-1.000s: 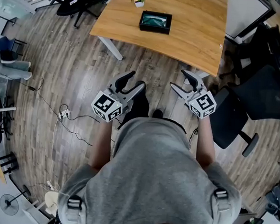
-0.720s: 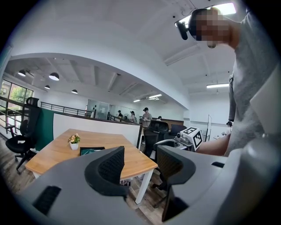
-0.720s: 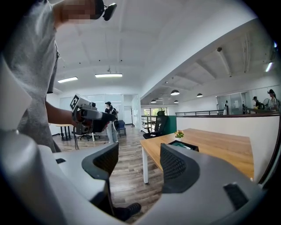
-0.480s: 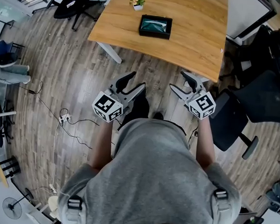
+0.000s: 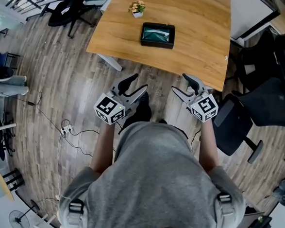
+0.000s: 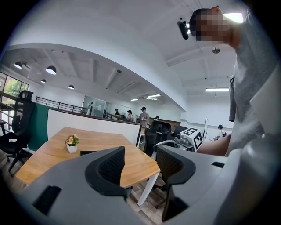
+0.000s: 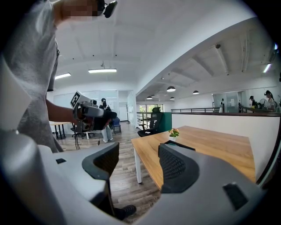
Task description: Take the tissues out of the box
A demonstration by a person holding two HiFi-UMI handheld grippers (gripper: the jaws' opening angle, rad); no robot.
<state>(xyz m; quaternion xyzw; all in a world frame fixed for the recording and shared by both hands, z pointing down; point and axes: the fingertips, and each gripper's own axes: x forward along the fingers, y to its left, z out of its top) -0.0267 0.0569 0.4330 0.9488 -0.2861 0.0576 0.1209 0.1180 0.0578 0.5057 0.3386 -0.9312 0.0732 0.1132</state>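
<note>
A black tissue box (image 5: 158, 34) with a pale green tissue showing lies on the wooden table (image 5: 202, 27), far ahead of both grippers. Its edge shows in the left gripper view as a dark strip (image 6: 88, 152) and in the right gripper view as a black box (image 7: 179, 145) behind the jaw. My left gripper (image 5: 133, 85) is open and empty, held over the floor short of the table. My right gripper (image 5: 187, 84) is also open and empty, near the table's front edge. Each gripper sees the other: the right gripper (image 6: 186, 139), the left gripper (image 7: 90, 113).
A small potted plant (image 5: 137, 9) stands on the table left of the box. Black office chairs (image 5: 260, 102) crowd the right side, more chairs (image 5: 67, 1) at the far left. Cables (image 5: 66, 125) trail on the wood floor at my left. Several people stand far off (image 6: 142, 115).
The table and box have slid closer and slightly down in the head view as I step toward them. Both grippers stay open at the same height.
</note>
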